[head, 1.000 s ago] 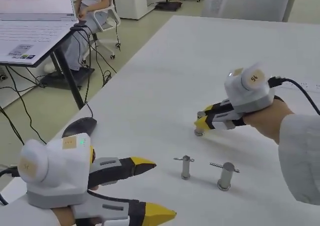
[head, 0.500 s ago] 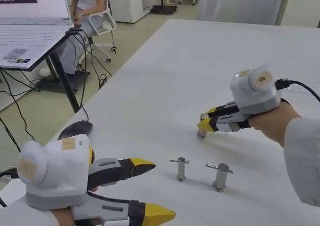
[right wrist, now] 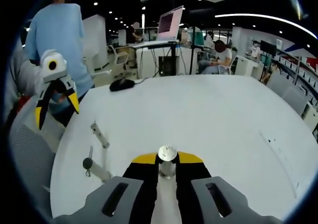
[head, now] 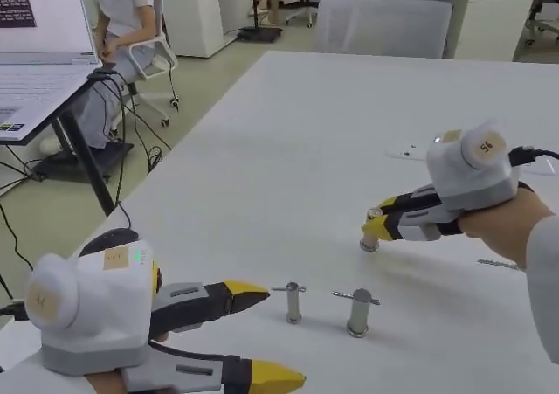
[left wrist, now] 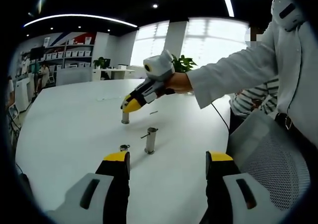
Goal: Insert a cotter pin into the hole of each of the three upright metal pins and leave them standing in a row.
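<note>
Two upright metal pins [head: 293, 302] [head: 357, 314] stand side by side near the table's front, each with a cotter pin through its top. A third metal pin [head: 370, 239] stands farther back. My right gripper [head: 377, 228] is shut on it near its top, and it shows between the yellow tips in the right gripper view [right wrist: 167, 153] with no cotter pin visible. My left gripper [head: 266, 337] hovers open at the near left, short of the two pins [left wrist: 123, 148] [left wrist: 150, 140], with nothing between its jaws.
A loose cotter pin [head: 500, 263] lies on the white table [head: 288, 149] to the right of my right hand. A flat white object [head: 406, 154] lies farther back. A computer mouse [head: 109, 239] sits at the table's left edge. A seated person and desks are beyond.
The head camera has tilted up and turned. My right gripper, still shut on its pin, has shifted a little to the right of the two other pins. The left gripper holds its place.
</note>
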`<state>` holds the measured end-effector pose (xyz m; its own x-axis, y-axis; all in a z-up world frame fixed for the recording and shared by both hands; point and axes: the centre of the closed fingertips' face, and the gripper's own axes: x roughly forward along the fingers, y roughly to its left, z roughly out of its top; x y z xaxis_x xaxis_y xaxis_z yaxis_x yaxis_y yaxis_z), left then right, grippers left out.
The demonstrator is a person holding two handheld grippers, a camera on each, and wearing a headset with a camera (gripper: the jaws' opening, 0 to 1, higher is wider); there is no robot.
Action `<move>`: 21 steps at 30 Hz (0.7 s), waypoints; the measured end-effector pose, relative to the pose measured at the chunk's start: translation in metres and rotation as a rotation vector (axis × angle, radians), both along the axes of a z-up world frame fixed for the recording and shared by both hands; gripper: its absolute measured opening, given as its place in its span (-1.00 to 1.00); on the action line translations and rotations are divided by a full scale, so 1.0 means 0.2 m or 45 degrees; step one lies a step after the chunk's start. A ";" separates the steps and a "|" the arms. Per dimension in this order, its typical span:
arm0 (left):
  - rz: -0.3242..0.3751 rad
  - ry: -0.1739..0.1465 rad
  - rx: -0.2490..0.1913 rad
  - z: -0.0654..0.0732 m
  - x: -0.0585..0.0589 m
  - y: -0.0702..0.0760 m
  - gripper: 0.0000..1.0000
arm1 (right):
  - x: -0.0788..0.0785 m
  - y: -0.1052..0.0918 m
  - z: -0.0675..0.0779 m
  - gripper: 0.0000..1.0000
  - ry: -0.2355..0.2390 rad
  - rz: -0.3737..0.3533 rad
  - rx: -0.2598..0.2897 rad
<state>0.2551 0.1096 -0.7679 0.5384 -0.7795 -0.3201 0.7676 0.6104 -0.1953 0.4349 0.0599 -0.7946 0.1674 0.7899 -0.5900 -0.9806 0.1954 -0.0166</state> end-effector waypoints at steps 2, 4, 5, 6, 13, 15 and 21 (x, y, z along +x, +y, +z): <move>-0.007 -0.003 -0.003 0.01 0.00 -0.01 0.22 | -0.03 -0.04 0.01 -0.75 0.004 0.004 0.006; -0.015 -0.006 -0.002 0.01 0.00 -0.03 0.22 | -0.06 -0.07 0.03 -0.75 0.006 0.016 0.012; -0.023 -0.005 0.000 0.02 -0.01 -0.04 0.22 | -0.08 -0.09 0.03 -0.75 0.010 0.031 0.015; -0.028 -0.006 0.000 0.02 -0.01 -0.05 0.22 | -0.10 -0.10 0.04 -0.75 0.013 0.039 0.015; -0.058 -0.013 0.002 0.03 -0.02 -0.09 0.22 | -0.23 -0.19 0.07 -0.75 0.022 0.146 0.008; -0.065 -0.014 0.001 0.03 -0.02 -0.10 0.22 | -0.25 -0.21 0.07 -0.75 0.023 0.167 0.002; -0.087 -0.017 0.001 0.03 -0.03 -0.14 0.22 | -0.35 -0.30 0.06 -0.75 0.054 0.236 -0.009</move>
<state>0.2482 0.0811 -0.7615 0.4883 -0.8142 -0.3142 0.8099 0.5568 -0.1843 0.3650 0.0007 -0.7824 -0.0060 0.8008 -0.5989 -0.9996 0.0111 0.0249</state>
